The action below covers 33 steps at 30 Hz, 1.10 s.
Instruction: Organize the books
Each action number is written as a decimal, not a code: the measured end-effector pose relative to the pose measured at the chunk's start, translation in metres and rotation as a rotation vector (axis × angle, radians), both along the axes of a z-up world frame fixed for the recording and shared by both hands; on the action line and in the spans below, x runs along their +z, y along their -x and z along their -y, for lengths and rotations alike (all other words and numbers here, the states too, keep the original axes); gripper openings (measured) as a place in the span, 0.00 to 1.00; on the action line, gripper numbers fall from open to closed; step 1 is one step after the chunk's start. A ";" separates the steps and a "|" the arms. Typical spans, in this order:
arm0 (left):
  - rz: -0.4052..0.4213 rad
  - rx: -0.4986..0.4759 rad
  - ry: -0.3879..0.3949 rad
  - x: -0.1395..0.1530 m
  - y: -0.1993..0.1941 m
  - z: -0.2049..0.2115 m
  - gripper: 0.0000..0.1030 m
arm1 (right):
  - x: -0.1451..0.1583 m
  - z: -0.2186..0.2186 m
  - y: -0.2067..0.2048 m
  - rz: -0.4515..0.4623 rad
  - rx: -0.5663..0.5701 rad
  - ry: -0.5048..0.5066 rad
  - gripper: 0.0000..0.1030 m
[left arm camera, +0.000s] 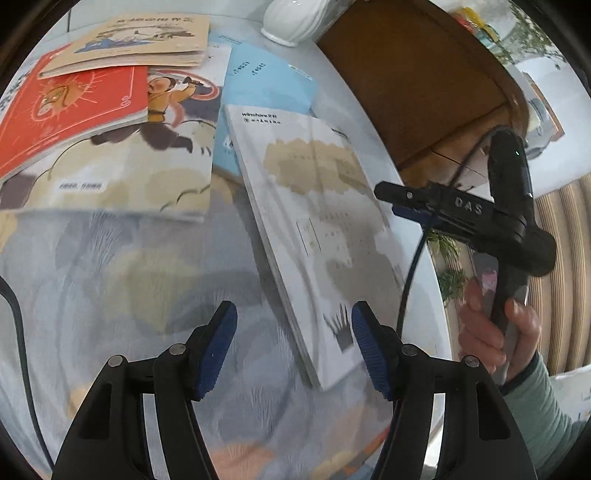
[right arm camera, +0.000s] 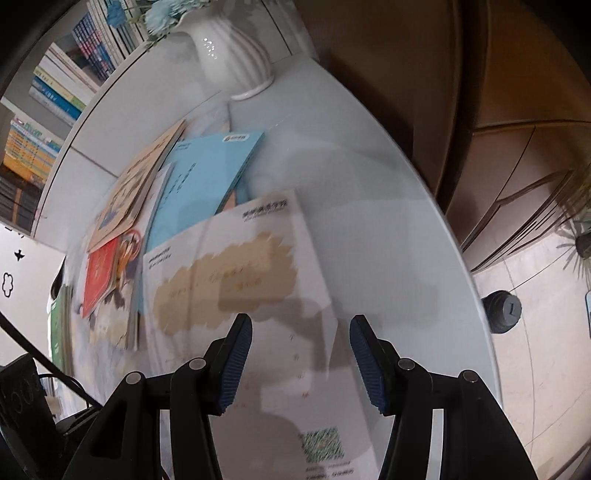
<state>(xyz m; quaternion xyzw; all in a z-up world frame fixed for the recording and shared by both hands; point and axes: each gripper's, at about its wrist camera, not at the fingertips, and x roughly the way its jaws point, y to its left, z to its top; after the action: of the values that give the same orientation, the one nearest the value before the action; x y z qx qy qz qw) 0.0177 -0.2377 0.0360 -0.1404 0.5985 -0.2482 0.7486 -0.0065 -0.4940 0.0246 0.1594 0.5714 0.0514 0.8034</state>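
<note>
Several books lie overlapping on a round white table point(right arm camera: 369, 177). A white book with a beige patch point(left arm camera: 314, 221) point(right arm camera: 229, 280) lies nearest, resting partly on a light blue book point(left arm camera: 266, 81) point(right arm camera: 207, 173). Further left are a large illustrated book point(left arm camera: 110, 177), a red book point(left arm camera: 74, 107) point(right arm camera: 99, 273) and a tan book point(left arm camera: 136, 40) point(right arm camera: 140, 184). My left gripper point(left arm camera: 294, 325) hovers open over the white book's near corner. My right gripper point(right arm camera: 301, 332) hangs open above the same book's cover, and from the left wrist it appears side-on point(left arm camera: 395, 203), held in a hand point(left arm camera: 495, 332).
A white ribbed vase point(left arm camera: 291, 18) point(right arm camera: 232, 55) stands at the back of the table. A wooden cabinet point(left arm camera: 424, 74) point(right arm camera: 517, 147) is behind the table's right edge. Shelves of books point(right arm camera: 55, 92) fill the far left. A green book point(right arm camera: 57, 332) sits at the left.
</note>
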 end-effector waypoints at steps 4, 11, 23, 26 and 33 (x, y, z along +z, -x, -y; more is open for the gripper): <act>-0.012 -0.002 0.005 -0.002 -0.009 0.010 0.60 | -0.005 0.000 -0.006 -0.016 0.013 0.002 0.53; -0.024 -0.074 0.031 -0.010 -0.022 0.028 0.60 | -0.007 -0.006 -0.007 -0.023 0.098 -0.017 0.54; -0.026 -0.116 -0.016 -0.007 0.014 0.018 0.60 | 0.011 -0.063 0.042 -0.014 0.320 -0.050 0.58; -0.022 -0.067 -0.006 -0.004 0.006 0.009 0.60 | 0.000 -0.036 0.027 -0.026 0.203 -0.048 0.58; -0.002 -0.029 0.005 0.002 -0.018 0.014 0.60 | -0.008 -0.007 -0.005 -0.038 0.130 -0.053 0.58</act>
<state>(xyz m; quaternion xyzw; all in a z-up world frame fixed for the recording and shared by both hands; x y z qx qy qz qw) 0.0355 -0.2520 0.0380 -0.1340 0.6007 -0.2605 0.7439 -0.0017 -0.4874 0.0161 0.1442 0.5941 0.1154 0.7829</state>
